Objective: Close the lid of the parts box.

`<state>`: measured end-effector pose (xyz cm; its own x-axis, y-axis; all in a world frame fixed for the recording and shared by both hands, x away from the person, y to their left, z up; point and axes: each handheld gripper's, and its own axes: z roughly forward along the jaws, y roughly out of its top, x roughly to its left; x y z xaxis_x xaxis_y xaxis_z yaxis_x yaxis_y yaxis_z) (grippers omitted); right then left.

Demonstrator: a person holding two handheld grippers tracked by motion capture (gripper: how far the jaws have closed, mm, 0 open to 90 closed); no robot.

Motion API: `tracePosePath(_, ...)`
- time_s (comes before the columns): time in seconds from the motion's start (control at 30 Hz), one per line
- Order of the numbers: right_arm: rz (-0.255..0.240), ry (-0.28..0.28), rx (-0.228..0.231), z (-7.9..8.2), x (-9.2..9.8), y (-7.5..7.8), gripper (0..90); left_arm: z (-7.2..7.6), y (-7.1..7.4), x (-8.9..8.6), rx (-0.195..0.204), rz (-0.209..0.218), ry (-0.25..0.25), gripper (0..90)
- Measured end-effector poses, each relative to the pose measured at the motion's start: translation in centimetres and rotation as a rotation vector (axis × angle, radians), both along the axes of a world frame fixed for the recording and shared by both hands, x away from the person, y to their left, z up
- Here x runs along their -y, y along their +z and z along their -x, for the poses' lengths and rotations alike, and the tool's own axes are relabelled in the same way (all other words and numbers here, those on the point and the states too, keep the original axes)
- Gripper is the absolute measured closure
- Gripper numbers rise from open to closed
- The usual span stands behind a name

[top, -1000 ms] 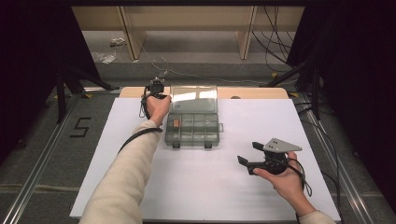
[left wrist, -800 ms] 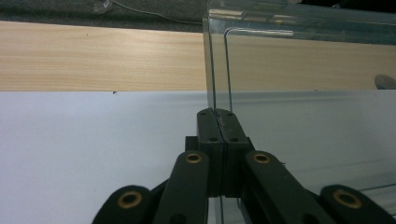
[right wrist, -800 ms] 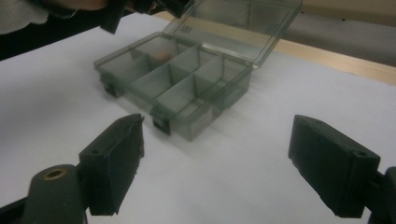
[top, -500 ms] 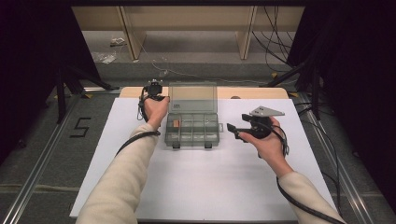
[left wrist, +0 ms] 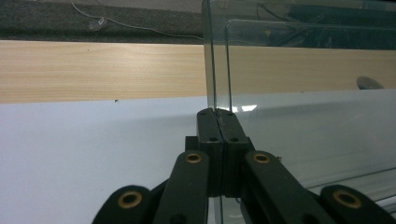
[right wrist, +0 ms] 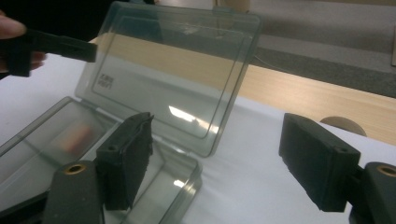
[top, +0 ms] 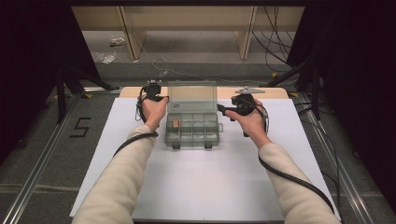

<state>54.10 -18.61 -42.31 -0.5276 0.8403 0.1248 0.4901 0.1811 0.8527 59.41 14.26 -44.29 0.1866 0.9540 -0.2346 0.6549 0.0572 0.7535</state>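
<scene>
White sheeting covers the table (top: pixel 196 186), where a clear compartment box (top: pixel 192 130) sits centred with its lid (top: pixel 192 97) upright. Left gripper (left wrist: pixel 217 122) is clamped on the lid's edge. Right gripper (right wrist: pixel 215 163), its jaws apart and just now narrowing around nothing, hovers beside the box's right end.

— Looks like a lab or recording bay, not a home.
— Going by what?
— White sheet (top: pixel 205 186) over a wooden tabletop (top: pixel 275 92), metal floor rails (top: pixel 44 154), a taped number 5 (top: pixel 80 127) on grey carpet, loose cables (top: pixel 275 37), black curtains (top: pixel 32 56).
</scene>
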Motion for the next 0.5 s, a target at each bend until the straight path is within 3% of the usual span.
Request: tracePosePath(0.5, 0.037, -0.079, -0.054, -4.0, -2.5, 0.0, 46.6, 0.5, 0.0, -0.2, 0.027, 0.009, -0.017, 89.1)
